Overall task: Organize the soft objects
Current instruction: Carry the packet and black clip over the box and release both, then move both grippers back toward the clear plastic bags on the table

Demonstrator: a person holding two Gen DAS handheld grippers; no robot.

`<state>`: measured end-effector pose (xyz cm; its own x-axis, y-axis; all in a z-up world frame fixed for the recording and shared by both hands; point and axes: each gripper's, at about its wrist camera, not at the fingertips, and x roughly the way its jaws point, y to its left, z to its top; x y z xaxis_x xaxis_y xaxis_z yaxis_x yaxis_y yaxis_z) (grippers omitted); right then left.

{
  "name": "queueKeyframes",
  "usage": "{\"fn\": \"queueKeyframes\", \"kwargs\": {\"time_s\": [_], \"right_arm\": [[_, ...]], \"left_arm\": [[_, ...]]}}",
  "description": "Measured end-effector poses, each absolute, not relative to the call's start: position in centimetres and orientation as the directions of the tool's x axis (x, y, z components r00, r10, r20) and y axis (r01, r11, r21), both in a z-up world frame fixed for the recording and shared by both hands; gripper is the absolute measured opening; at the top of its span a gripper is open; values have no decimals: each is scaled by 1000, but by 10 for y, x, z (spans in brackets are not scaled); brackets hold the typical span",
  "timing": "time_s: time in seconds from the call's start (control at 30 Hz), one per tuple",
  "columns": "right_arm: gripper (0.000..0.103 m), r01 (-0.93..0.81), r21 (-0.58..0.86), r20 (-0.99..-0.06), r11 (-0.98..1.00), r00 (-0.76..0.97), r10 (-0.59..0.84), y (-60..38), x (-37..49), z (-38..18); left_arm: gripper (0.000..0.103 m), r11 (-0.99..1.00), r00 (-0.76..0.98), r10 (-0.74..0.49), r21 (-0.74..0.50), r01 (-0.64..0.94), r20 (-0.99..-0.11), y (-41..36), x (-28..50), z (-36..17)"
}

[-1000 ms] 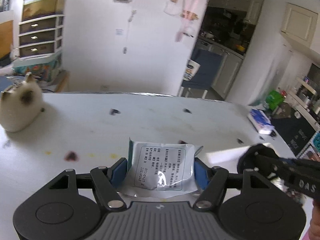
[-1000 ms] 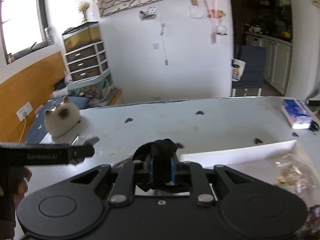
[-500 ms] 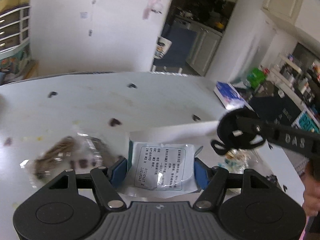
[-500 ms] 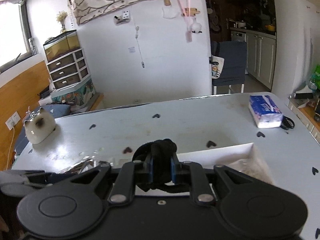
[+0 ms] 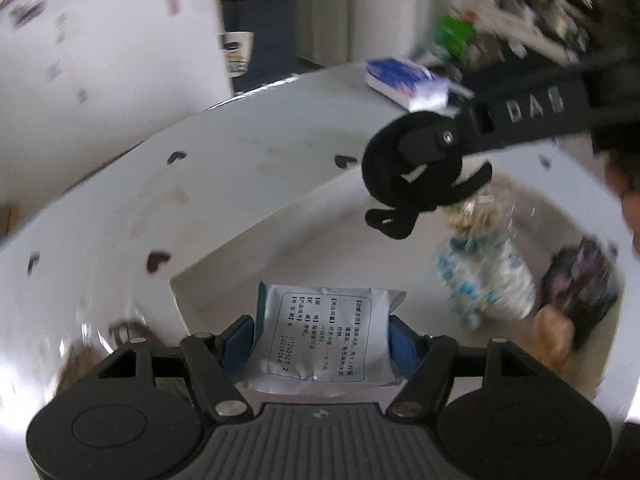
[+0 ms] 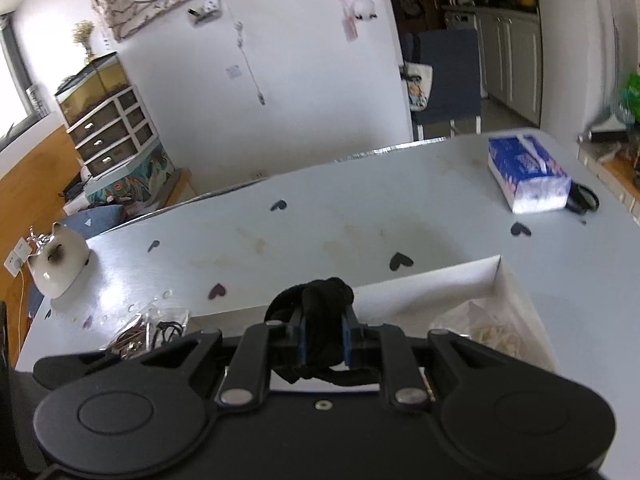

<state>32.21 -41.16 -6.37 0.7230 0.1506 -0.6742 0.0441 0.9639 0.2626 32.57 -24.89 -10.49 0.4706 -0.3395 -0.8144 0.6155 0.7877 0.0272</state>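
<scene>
L claw (image 5: 320,332) is clamped on a silver sachet (image 5: 322,334) w/ a printed label, blue pads pressing both its edges; sachet is held up over the near corner of a white box (image 5: 240,256) on the table (image 5: 120,216). Left view is motion-blurred.

R claw (image 6: 325,336) is closed tight on a black fabric bundle (image 6: 320,304), blue pads pinching it from both sides, a loose strand trailing below. In left view the same R claw (image 5: 424,148) comes in from the right, bundle (image 5: 400,184) hanging over the box interior, not touching the contents.

Inside the box, right side: a clear bag w/ blue-white bits (image 5: 484,280), a dark packet (image 5: 580,284) beside it, plus sth tan near the box edge – too blurred to ID. Right view shows a pale clear bag (image 6: 480,320) in the box's far-right corner.

Outside the box, left of it on the table: a clear bag of hair ties (image 6: 148,330), dark & brown loops. Cat figurine (image 6: 60,264) sits at the table's far-left edge, well apart. Blue tissue pack (image 6: 528,176) lies far right, black scissors (image 6: 582,198) touching its side. Heart stickers dot the tabletop. Drawer unit (image 6: 108,128) stands by the wall behind.
</scene>
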Motion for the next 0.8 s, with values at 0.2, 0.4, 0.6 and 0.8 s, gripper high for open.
{"fn": "queueKeyframes", "kwargs": {"time_s": [0.2, 0.4, 0.6, 0.8], "right_arm": [[17, 59, 288, -699, 956, 696, 167, -410, 337, -79], [40, 77, 302, -718, 950, 674, 173, -405, 346, -95], [59, 88, 283, -747, 955, 645, 161, -405, 341, -100], [72, 66, 255, -746, 965, 649, 152, -402, 325, -91]], "left_arm": [[72, 675, 444, -347, 109, 730, -826, -254, 352, -118], [96, 642, 415, -372, 93, 761, -830, -253, 359, -126], [96, 691, 380, -423, -21, 722, -822, -241, 360, -126], [96, 730, 384, -460, -94, 677, -801, -229, 353, -118]]}}
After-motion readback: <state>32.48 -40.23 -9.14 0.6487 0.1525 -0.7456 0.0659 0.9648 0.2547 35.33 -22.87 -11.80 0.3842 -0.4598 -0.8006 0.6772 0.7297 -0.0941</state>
